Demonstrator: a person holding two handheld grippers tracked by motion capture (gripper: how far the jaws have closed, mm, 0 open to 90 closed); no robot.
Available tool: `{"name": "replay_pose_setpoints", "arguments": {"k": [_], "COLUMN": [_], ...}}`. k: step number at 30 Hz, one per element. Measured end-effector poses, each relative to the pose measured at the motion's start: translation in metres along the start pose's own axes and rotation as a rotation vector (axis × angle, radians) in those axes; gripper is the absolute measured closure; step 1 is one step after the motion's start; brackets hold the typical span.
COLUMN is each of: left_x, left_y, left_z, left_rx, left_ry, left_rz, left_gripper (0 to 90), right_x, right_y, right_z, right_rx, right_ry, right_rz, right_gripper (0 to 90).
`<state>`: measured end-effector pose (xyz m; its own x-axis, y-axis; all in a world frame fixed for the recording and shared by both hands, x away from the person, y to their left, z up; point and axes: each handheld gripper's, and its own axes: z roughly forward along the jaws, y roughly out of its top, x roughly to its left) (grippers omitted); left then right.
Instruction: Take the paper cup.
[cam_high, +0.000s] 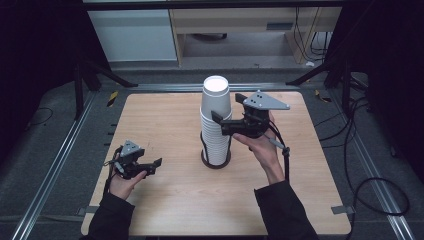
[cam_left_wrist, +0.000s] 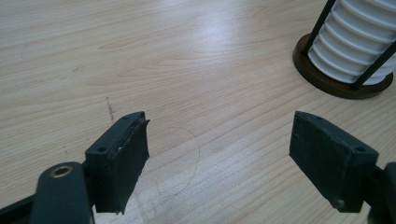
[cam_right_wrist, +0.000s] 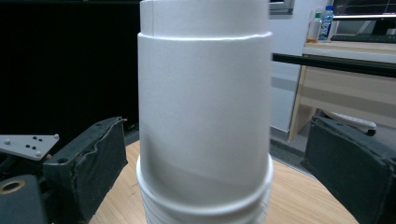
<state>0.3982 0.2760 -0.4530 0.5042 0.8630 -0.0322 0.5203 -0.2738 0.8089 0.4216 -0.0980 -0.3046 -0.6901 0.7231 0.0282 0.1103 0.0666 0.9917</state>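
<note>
One cup stack is stood in its holder mid-worktop; the right tongs are spread around the upper cups, nothing gripped. The left tongs are parted and idle. Removal remains undone.

The setting is a laboratory recording bay. A square wooden table stands on grey carpet, bordered left and right by aluminium floor rails. Black curtains enclose both sides. Black tripod legs stand at the far corners. Cables trail over the carpet on the right. Beyond the table stand a white cabinet and a light wooden desk. The right gripper view shows a desk bearing bottles and a keyboard.
</note>
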Motion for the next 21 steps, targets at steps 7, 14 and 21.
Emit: {"name": "replay_pose_setpoints", "arguments": {"k": [7, 14, 21], "left_x": [-0.001, -0.001, -0.003], "left_y": [0.000, 0.000, 0.000], "left_z": [0.000, 0.000, 0.002], "left_rx": [0.000, 0.002, 0.006], "left_ry": [-0.004, -0.006, -0.008], "left_rz": [0.003, 0.000, 0.003], "left_gripper": [19.2, 19.2, 19.2], "right_x": [0.001, 0.002, 0.006], "right_y": [-0.002, -0.004, -0.006], "right_z": [0.020, 0.030, 0.040], "right_rx": [0.014, 0.012, 0.009], "right_ry": [-0.003, 0.000, -0.015], "right_rz": [0.001, 0.006, -0.007], "right_gripper": [5.7, 5.7, 7.1]}}
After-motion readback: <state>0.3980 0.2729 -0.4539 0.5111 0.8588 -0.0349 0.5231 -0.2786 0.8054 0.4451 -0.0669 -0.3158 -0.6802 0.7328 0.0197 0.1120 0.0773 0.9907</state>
